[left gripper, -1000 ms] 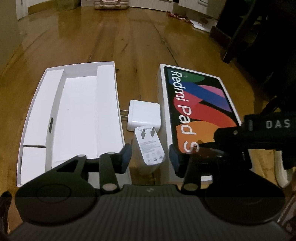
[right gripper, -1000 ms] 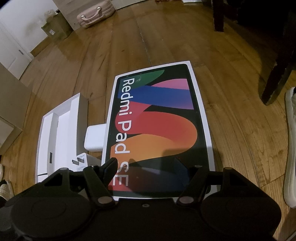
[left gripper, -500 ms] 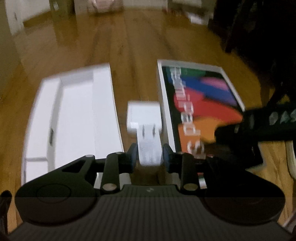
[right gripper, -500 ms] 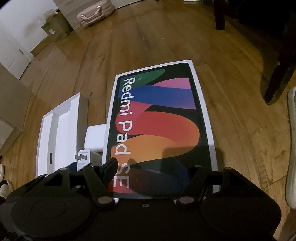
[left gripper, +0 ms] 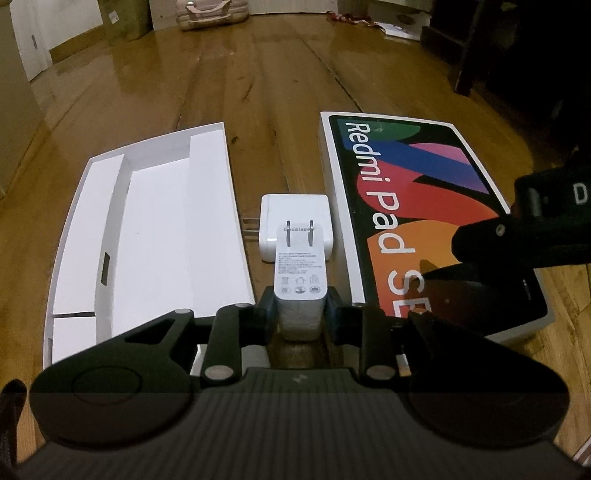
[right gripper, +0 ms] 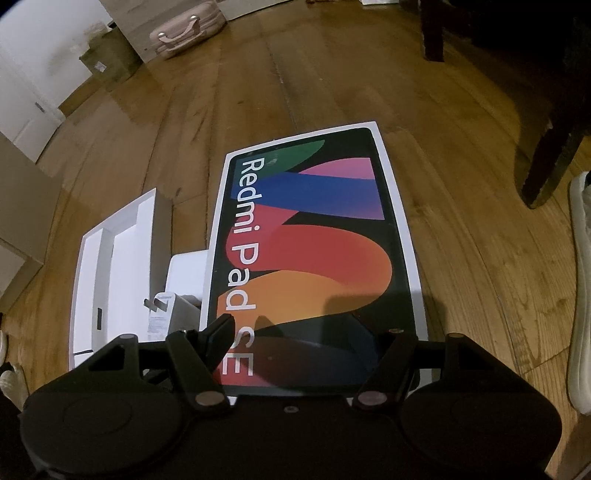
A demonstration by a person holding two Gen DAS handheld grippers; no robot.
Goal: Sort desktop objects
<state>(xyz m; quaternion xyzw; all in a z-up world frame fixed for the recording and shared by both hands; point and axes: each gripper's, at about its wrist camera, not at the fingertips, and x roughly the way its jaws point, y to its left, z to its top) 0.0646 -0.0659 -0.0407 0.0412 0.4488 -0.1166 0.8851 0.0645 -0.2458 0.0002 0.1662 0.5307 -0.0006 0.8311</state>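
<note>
A white charger with its two prongs pointing away from me stands between the fingers of my left gripper. The jaws are closing and the pads press on its two sides. Just behind it a second white charger lies flat, prongs to the left. An open white box tray lies to the left and the colourful Redmi Pad SE box to the right. My right gripper hovers open over the near end of that box, holding nothing. The held charger shows at that box's left edge.
Everything lies on a wooden floor. A pink suitcase and a cardboard box stand at the far wall. A dark furniture leg and a white shoe are to the right of the Redmi box.
The left gripper's fingers have come in from wide apart onto the sides of the near charger, which now stands more upright. The right gripper has stayed put.
</note>
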